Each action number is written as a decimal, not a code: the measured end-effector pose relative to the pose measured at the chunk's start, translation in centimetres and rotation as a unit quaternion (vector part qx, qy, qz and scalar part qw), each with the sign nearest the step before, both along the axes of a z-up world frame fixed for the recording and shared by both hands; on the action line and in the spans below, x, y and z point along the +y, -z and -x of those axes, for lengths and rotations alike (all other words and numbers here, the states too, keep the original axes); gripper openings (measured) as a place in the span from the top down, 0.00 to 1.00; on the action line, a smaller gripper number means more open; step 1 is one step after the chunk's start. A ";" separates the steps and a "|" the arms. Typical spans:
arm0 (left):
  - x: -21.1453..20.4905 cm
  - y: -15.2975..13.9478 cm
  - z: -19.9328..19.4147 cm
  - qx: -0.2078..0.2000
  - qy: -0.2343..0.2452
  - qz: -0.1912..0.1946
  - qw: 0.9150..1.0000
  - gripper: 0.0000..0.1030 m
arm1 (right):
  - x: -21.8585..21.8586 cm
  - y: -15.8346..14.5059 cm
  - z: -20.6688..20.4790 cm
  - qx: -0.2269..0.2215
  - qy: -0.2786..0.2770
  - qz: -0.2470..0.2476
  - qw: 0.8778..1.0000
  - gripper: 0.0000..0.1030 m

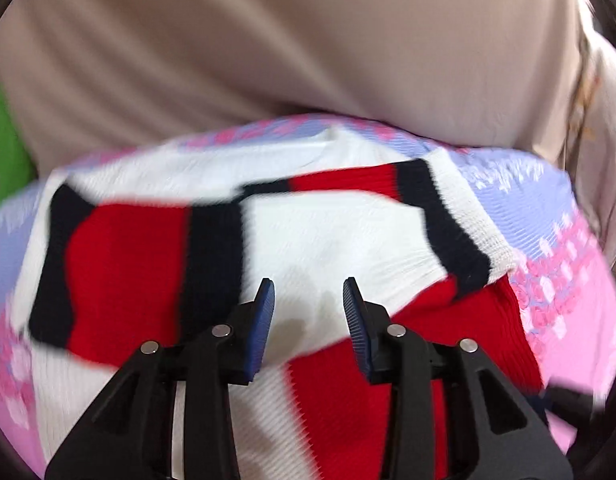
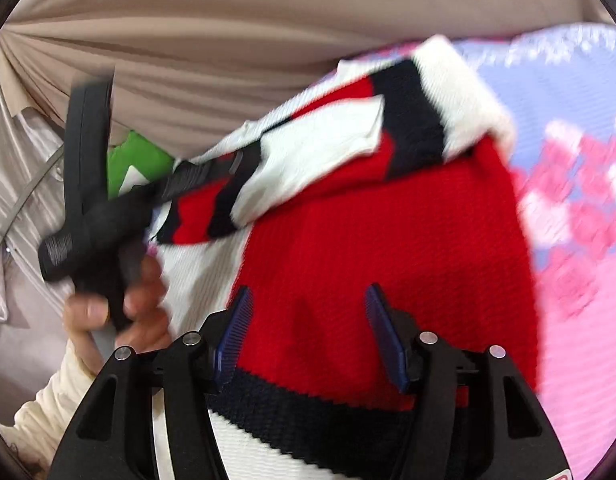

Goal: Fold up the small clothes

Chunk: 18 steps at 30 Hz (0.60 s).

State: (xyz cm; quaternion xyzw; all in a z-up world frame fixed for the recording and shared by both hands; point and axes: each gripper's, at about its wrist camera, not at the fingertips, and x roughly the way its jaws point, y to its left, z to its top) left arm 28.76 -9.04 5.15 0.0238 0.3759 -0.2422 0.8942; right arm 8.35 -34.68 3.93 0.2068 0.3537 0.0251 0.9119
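Observation:
A small knit sweater in white, red and navy blocks lies on a pink and lilac patterned cloth. One sleeve with a white cuff is folded across the body. My left gripper is open just above the white part, holding nothing. In the right wrist view the sweater fills the middle, and my right gripper is open over its red panel, empty. The left gripper tool, held by a hand, shows at the left of that view.
A beige curtain hangs behind the surface. A green object sits at the far left edge, also seen in the right wrist view. The patterned cloth extends to the right.

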 end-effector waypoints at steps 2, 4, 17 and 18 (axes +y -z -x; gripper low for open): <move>4.1 -0.7 -0.5 0.015 -0.033 0.027 0.999 0.54 | -0.4 -1.4 -1.1 -0.005 0.001 0.020 1.000 0.39; 8.8 -1.1 -1.1 0.033 -0.077 0.056 0.995 0.44 | -0.7 -2.4 -3.1 -0.005 -0.014 0.011 1.000 0.36; 19.6 1.4 -3.6 0.115 -0.189 0.177 0.959 0.47 | -1.1 -3.1 -13.9 0.018 0.007 0.006 1.000 0.92; 19.5 1.1 -3.9 0.107 -0.190 0.174 0.960 0.54 | -0.6 -5.4 -13.1 -0.020 -0.001 0.018 1.000 0.92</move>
